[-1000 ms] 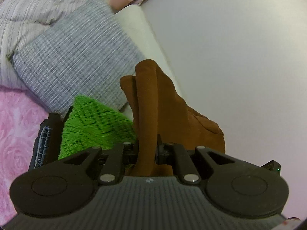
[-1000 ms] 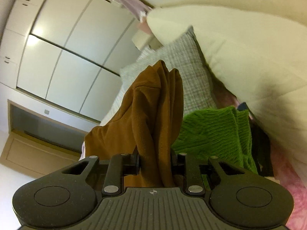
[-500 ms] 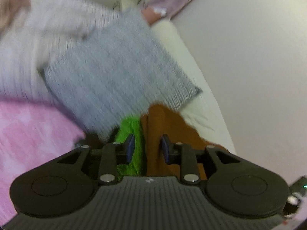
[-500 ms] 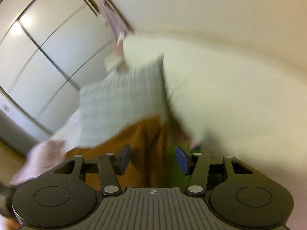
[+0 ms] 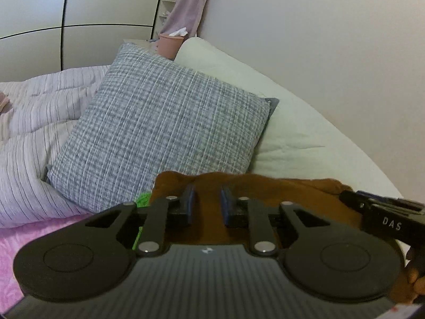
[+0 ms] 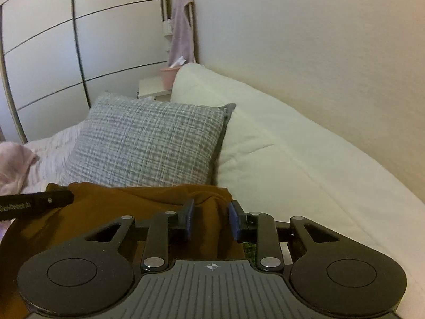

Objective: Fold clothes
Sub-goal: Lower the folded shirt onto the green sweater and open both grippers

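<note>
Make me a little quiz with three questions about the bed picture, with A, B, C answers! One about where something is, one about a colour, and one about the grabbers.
1. Where is the grey pillow?
A. Behind the brown garment, leaning on the white cushion
B. On the floor
C. Hanging on the wall

2. What colour knit peeks out at the brown garment's left edge?
A. Blue
B. Green
C. Yellow

3. How are the jaws of the left gripper and right gripper?
A. Both shut on the garment
B. One shut, one open
C. Both open

Answers: 1 A, the pillow stands just past the brown cloth against the cushion. 2 B, a green knit shows there. 3 C, each view shows a clear gap between the blue pads.
</note>
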Tool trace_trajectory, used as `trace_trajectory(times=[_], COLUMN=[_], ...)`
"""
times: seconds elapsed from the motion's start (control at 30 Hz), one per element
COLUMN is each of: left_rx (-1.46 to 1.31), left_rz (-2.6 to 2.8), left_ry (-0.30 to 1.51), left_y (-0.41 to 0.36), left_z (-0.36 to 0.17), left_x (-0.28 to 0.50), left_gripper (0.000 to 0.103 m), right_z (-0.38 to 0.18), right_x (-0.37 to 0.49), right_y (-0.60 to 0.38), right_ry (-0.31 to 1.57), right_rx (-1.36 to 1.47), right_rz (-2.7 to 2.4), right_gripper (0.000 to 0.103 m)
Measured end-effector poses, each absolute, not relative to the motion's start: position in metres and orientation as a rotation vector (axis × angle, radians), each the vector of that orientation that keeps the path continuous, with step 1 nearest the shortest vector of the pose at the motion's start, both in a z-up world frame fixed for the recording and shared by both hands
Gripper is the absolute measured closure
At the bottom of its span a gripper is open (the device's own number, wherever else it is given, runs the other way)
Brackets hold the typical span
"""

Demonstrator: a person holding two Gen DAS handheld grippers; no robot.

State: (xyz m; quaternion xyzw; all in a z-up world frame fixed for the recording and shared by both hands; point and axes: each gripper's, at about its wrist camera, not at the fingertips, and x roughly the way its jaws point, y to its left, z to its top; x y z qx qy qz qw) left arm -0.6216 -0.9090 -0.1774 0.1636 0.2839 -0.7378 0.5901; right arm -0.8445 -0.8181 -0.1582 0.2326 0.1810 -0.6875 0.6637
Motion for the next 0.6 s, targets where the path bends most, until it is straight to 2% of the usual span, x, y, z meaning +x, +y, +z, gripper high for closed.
trace_trajectory(times=[0.13, 0.27, 0.33, 0.4, 0.47, 0.53, 0.6], left_rx=[0.404, 0.42, 0.425, 0.424, 0.414, 0.43, 0.449], left_rz=[-1.718, -1.724, -1.72, -1.711, -1.706, -1.708, -1.699], left_ry=[0.628, 0.636, 0.637, 0.653, 0.66, 0.672, 0.693], left_y=[-0.901, -0.897, -0.886, -0.875, -0.858, -0.838, -0.815], left_z=[-0.186, -0.172, -0.158, -0.142, -0.124, -0.107, -0.095], left_x=[-0.625, -0.622, -0.621, -0.617, -0.612, -0.608, -0.606], left_gripper=[0.085, 0.085, 0.078, 0.061, 0.057, 0.048, 0.038], right_z=[-0.174, -0.165, -0.151, -0.135, -0.116, -0.102, -0.092], right_x=[-0.836, -0.836, -0.84, -0.846, -0.851, -0.854, -0.853], right_y=[-0.812, -0.805, -0.797, -0.784, -0.766, -0.745, -0.722], right_ry=[0.48, 0.483, 0.464, 0.407, 0.342, 0.317, 0.305], right_rx=[0.454, 0.451, 0.458, 0.48, 0.497, 0.524, 0.558], right_rz=[-1.545, -1.544, -1.547, -1.547, -1.539, -1.526, -1.503], right_gripper=[0.079, 0.078, 0.078, 0.076, 0.066, 0.049, 0.044])
